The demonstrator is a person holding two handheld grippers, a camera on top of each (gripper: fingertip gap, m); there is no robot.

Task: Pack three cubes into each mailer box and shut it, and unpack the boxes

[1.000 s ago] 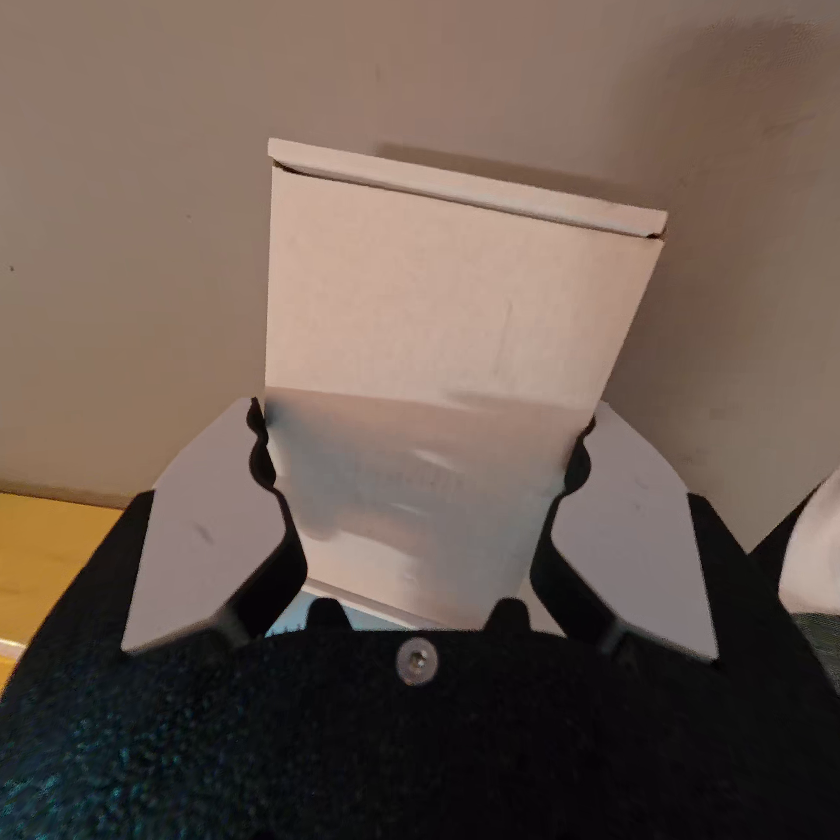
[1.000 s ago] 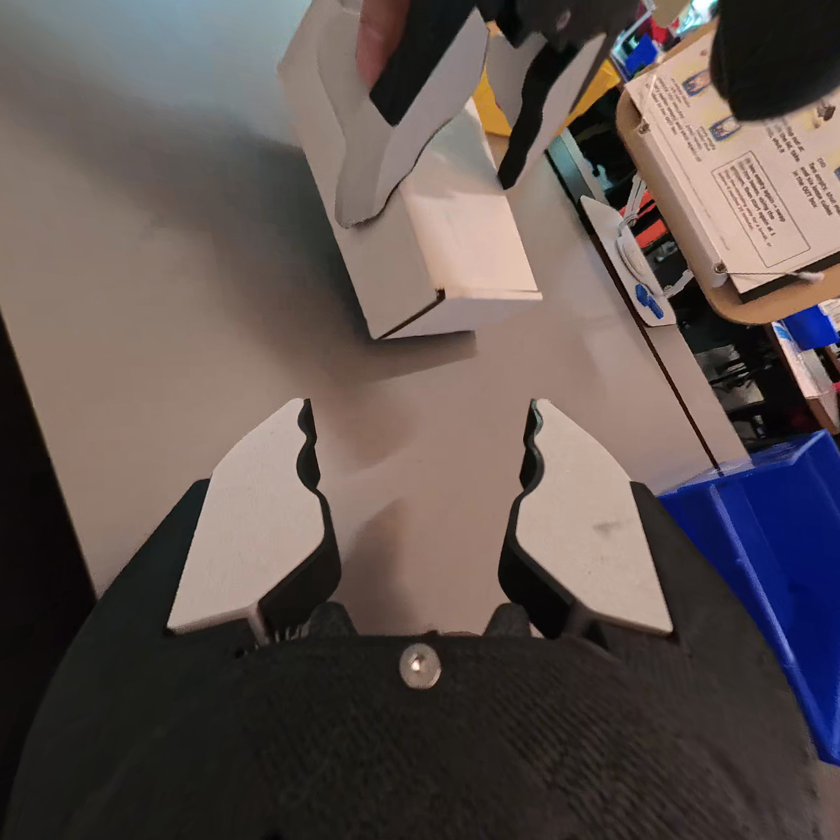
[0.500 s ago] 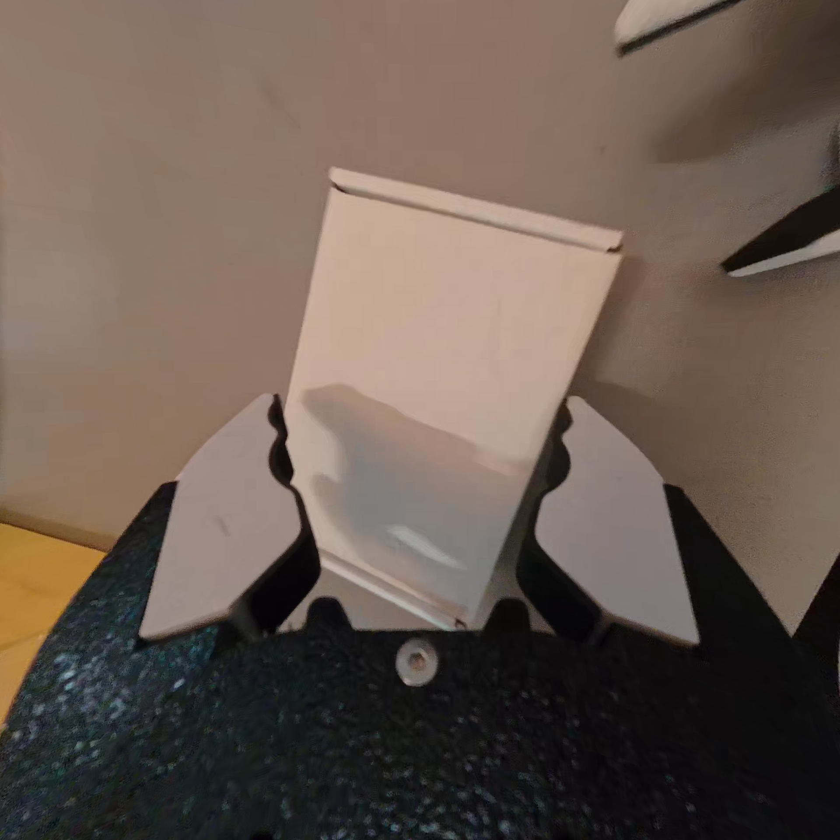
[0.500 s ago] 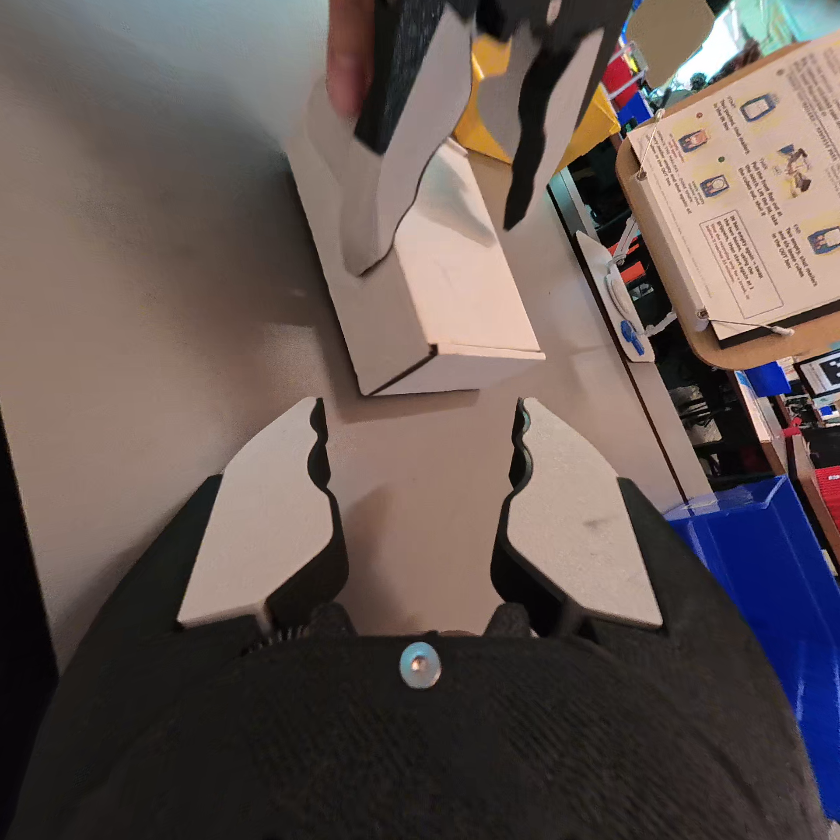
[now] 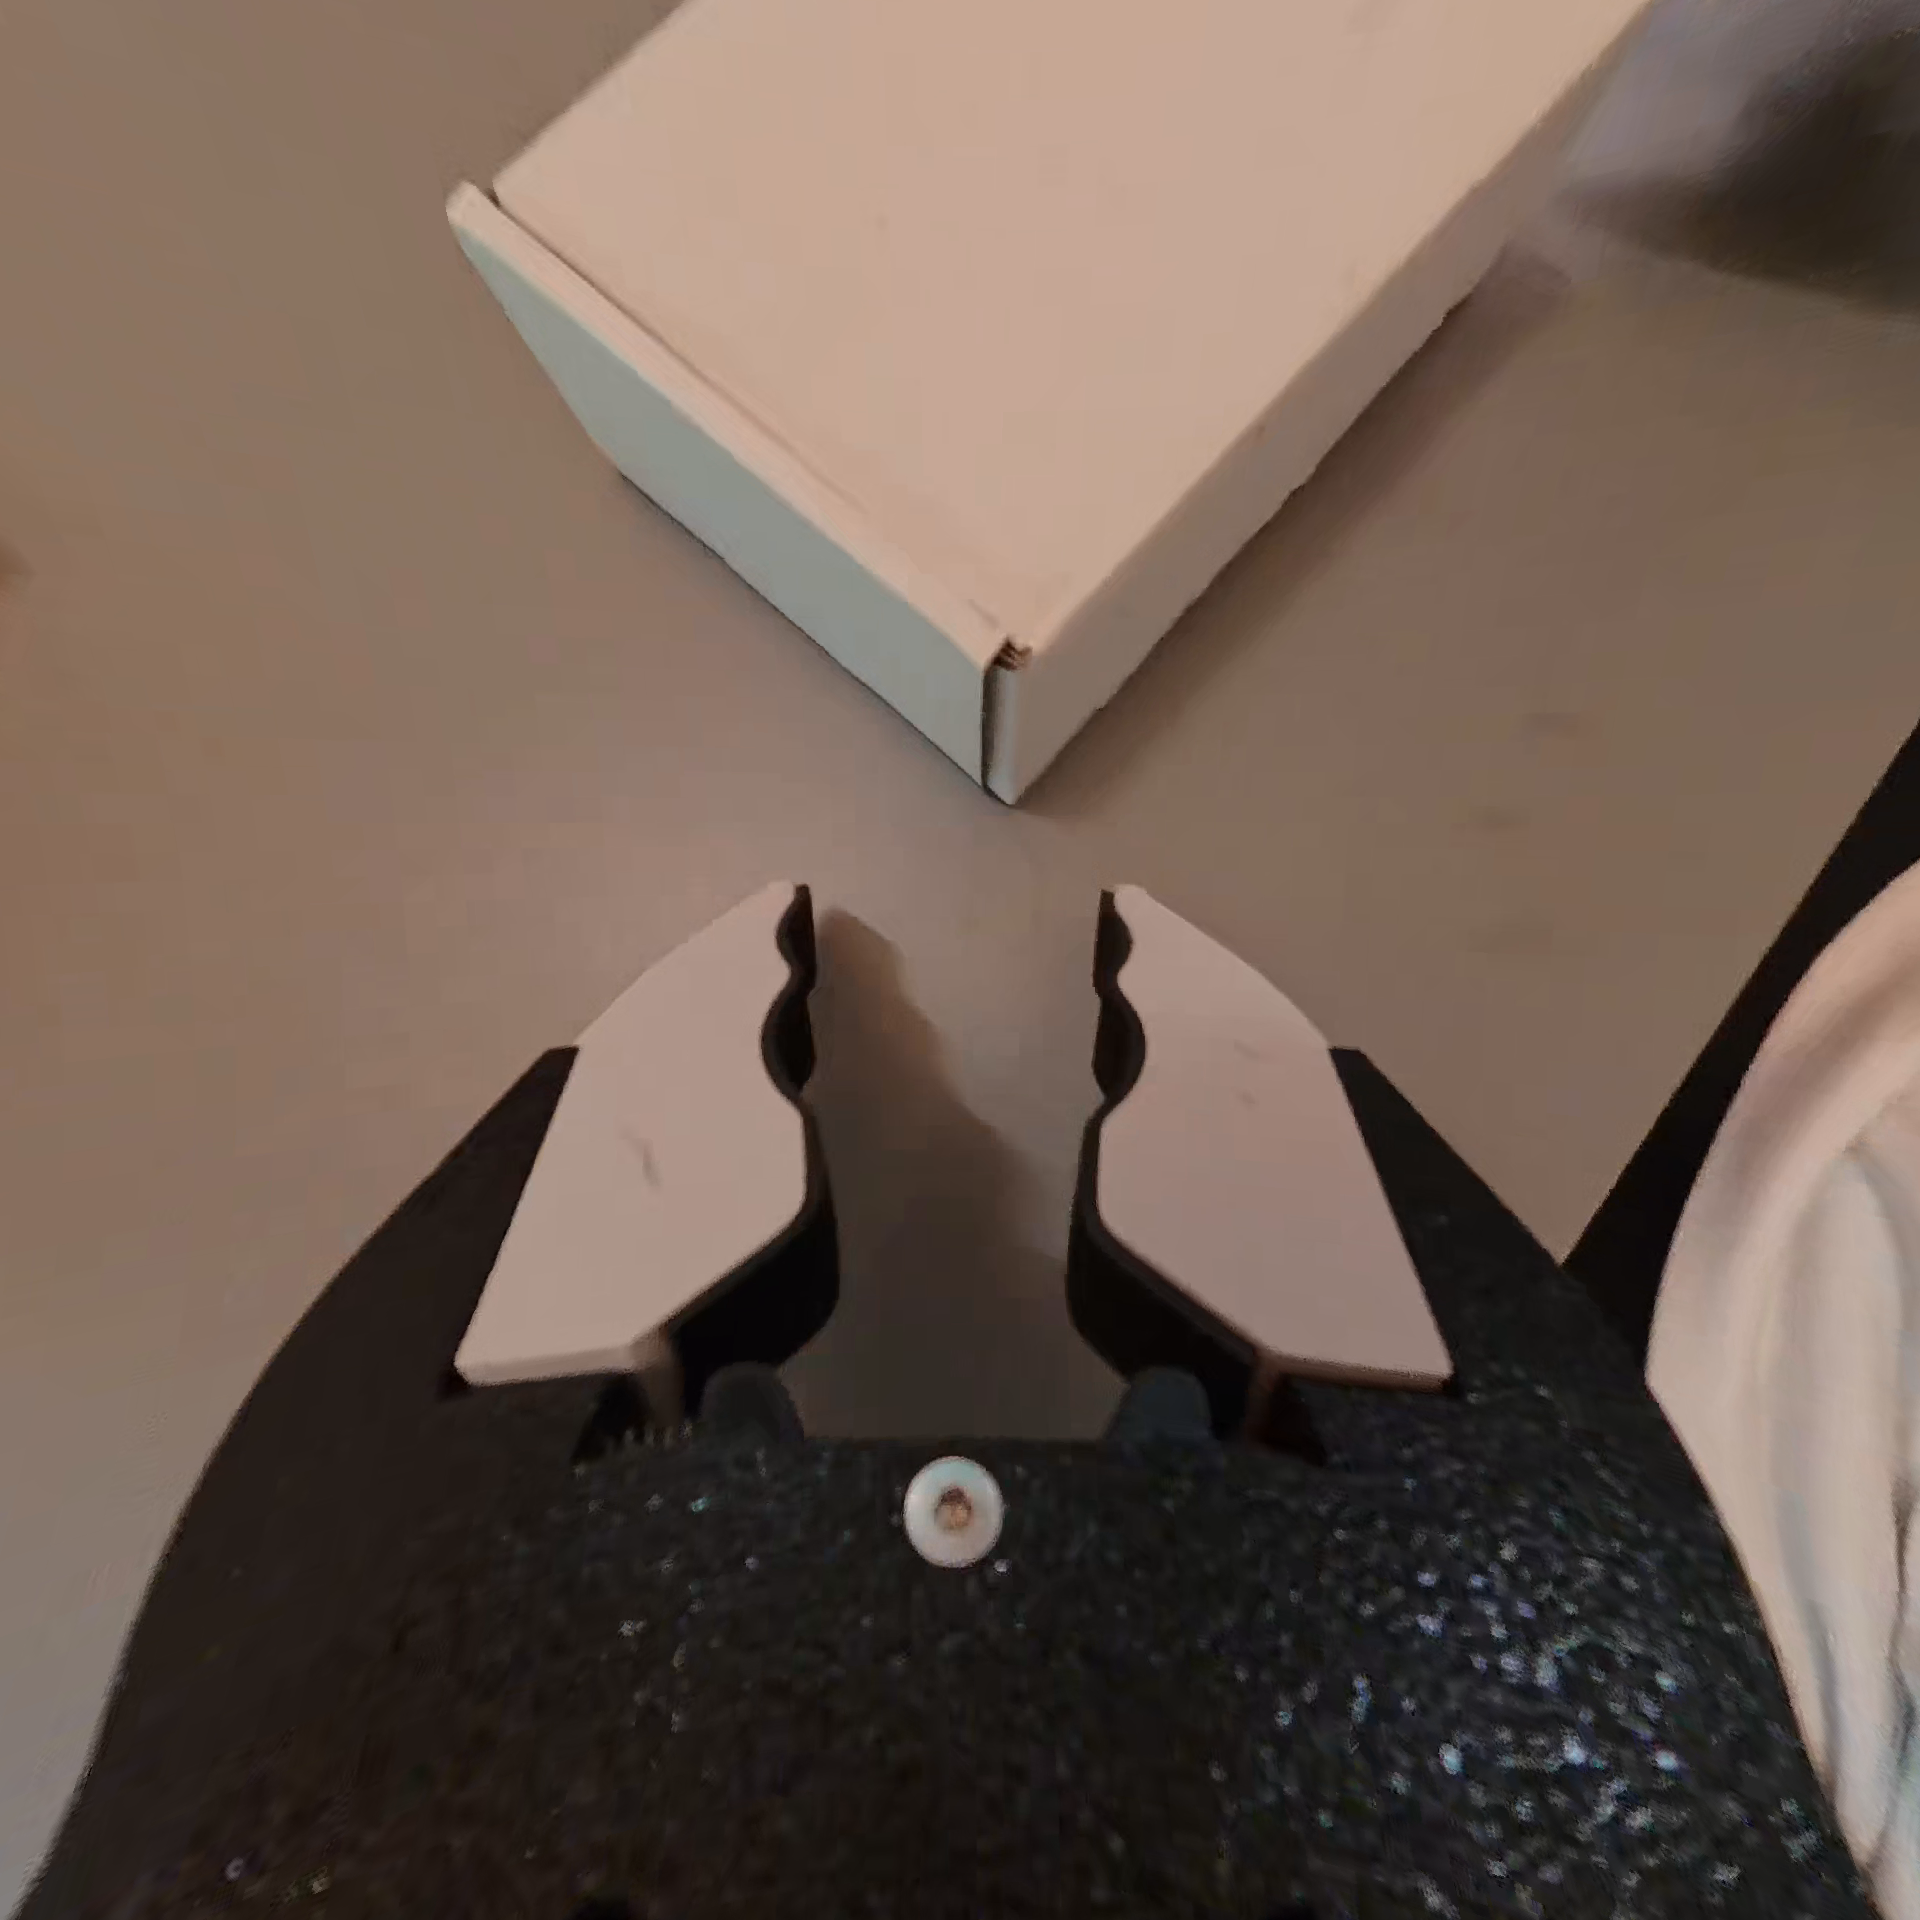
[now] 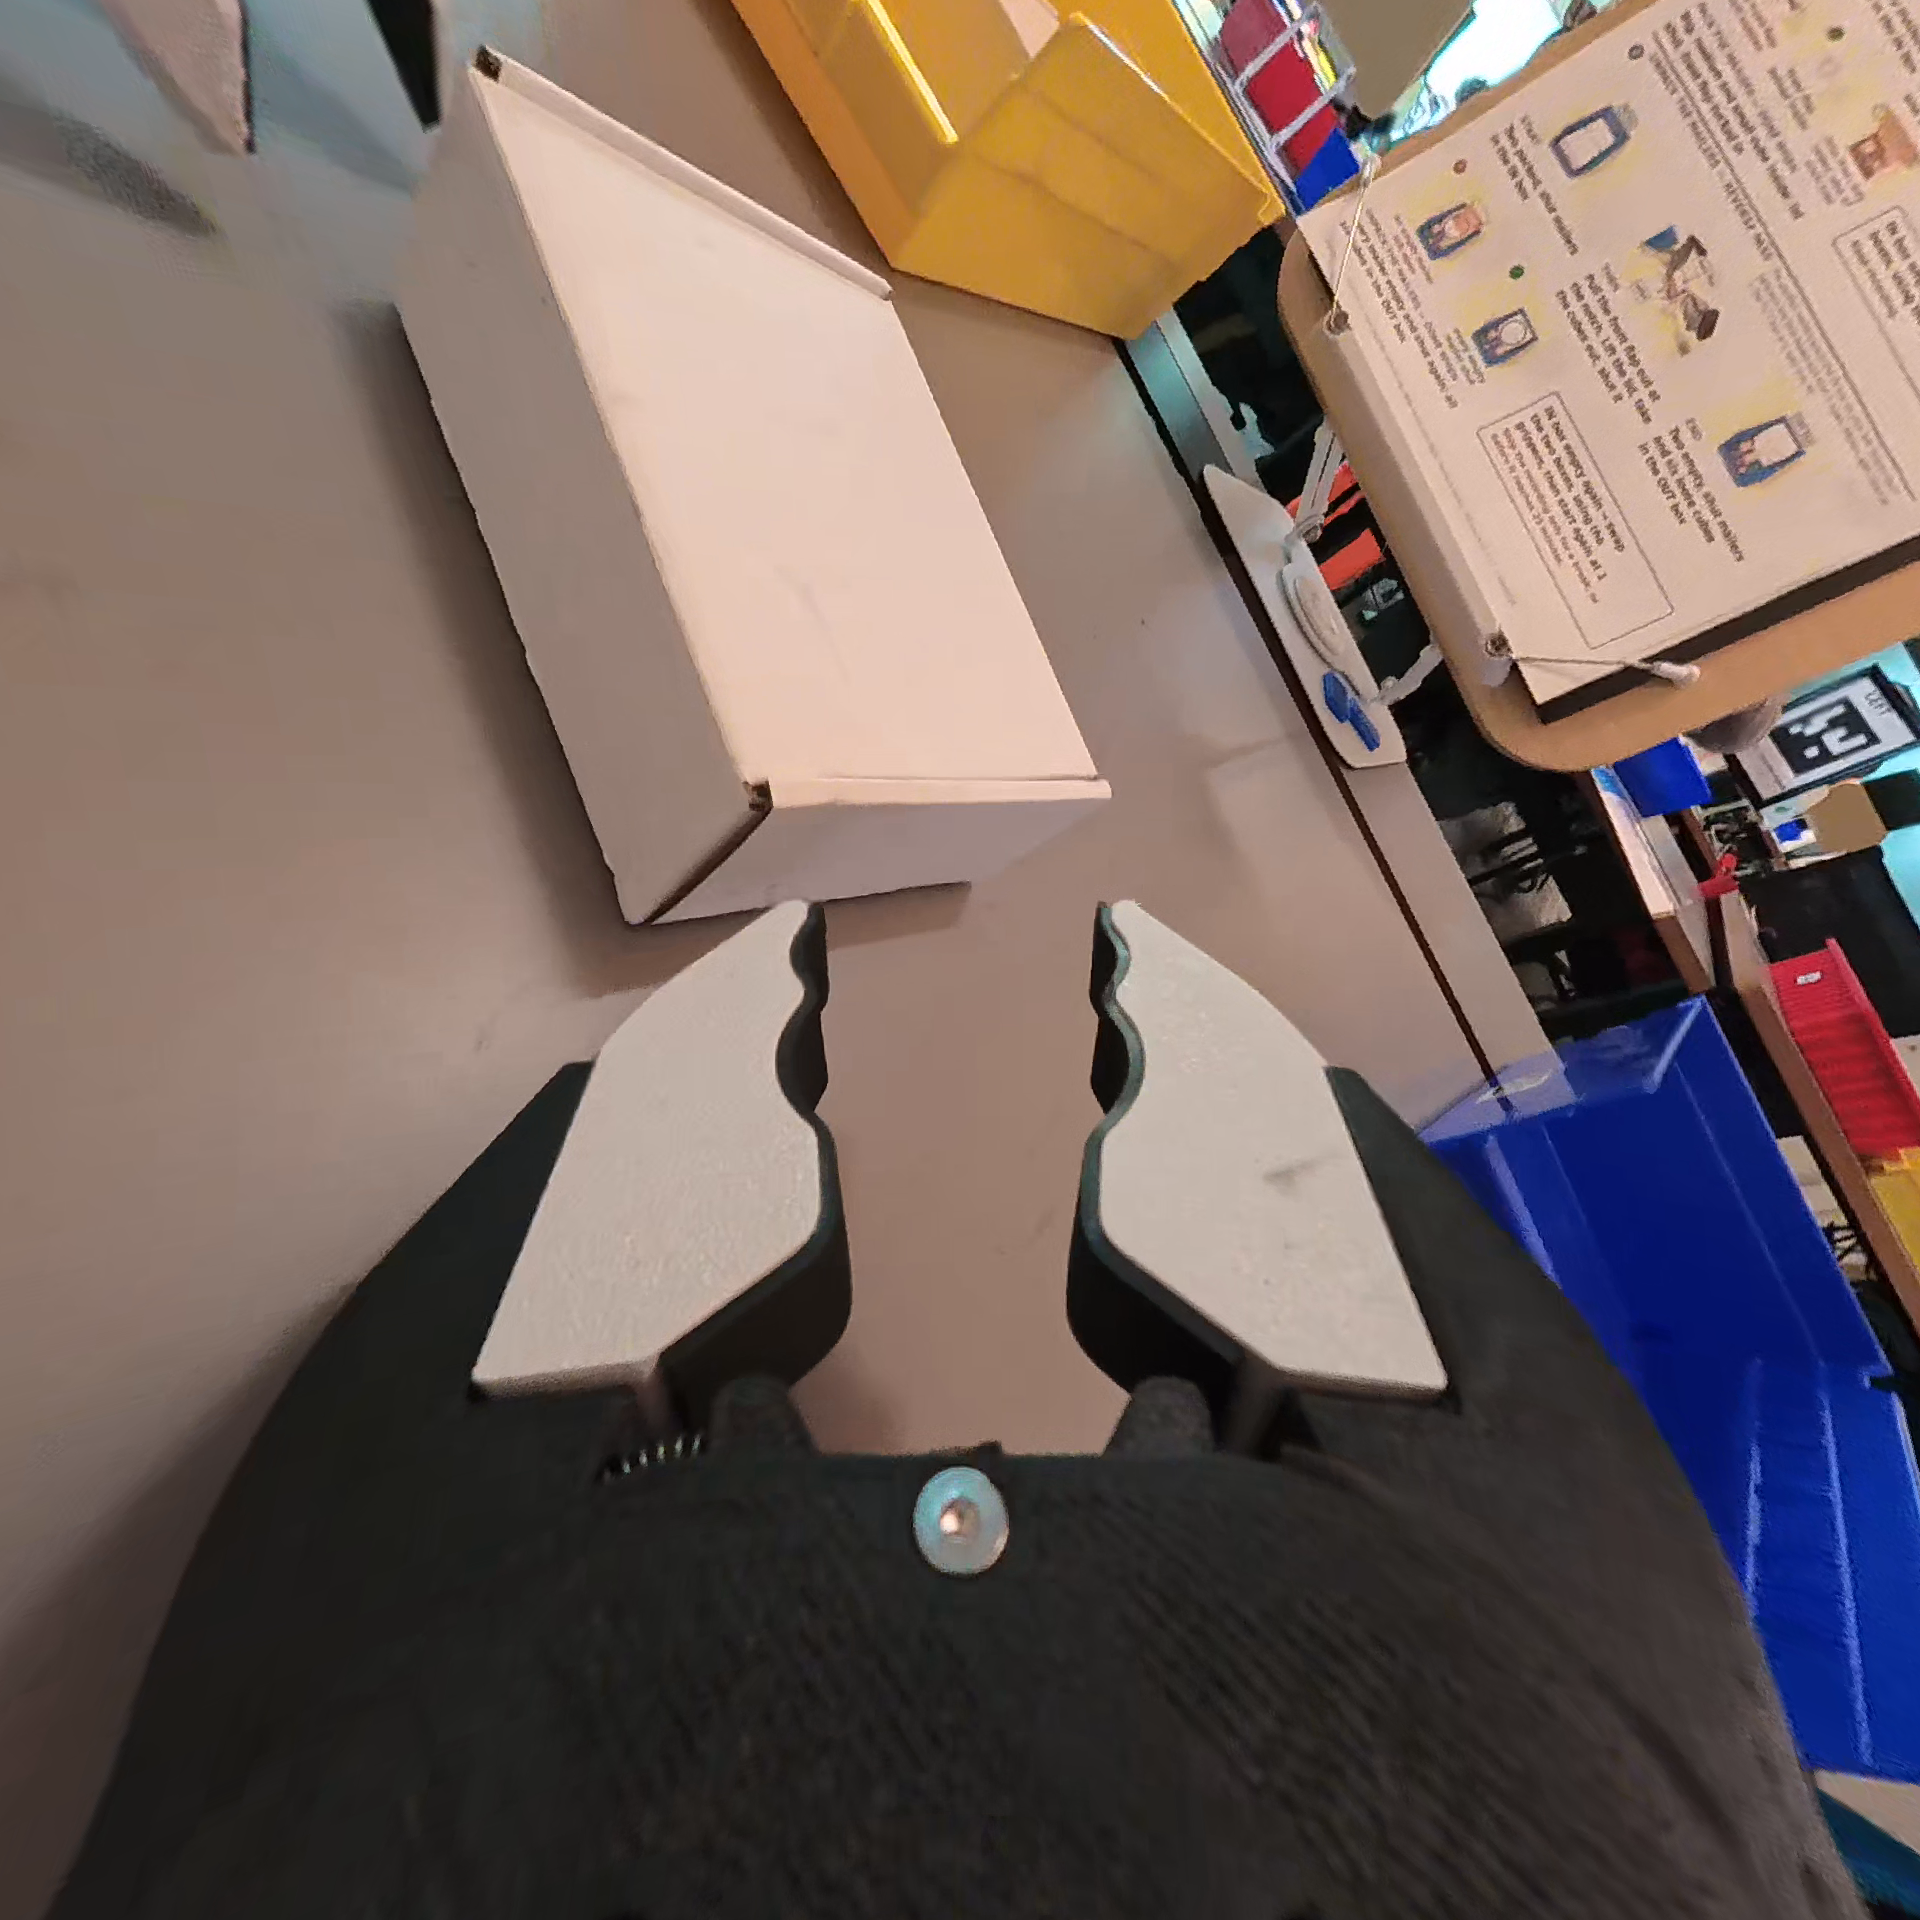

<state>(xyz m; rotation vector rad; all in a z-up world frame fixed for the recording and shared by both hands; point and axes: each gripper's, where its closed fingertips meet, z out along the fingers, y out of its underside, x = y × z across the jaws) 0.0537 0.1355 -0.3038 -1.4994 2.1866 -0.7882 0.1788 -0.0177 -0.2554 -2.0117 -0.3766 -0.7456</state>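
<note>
Mailer box (image 5: pixel 997 312), white and with its lid down, lies flat on the grey table (image 5: pixel 260 623) in the left wrist view, its near corner pointing toward the left gripper (image 5: pixel 951 914). That gripper hovers just short of the corner with its jaws parted and nothing between them, only bare table showing in the gap. White cloth (image 5: pixel 1787 1299) fills the right edge of this view. In the right wrist view the same box (image 6: pixel 769 499) rests closed on the table (image 6: pixel 208 727), and the right gripper (image 6: pixel 956 925) sits just beside its near end, jaws apart and empty, the left fingertip (image 6: pixel 769 935) almost at the box's bottom edge. Yellow bins (image 6: pixel 1039 177) stand beyond the box, a blue bin (image 6: pixel 1662 1299) lies off the table's right side, and a printed sheet on a board (image 6: pixel 1621 343) hangs above it.
</note>
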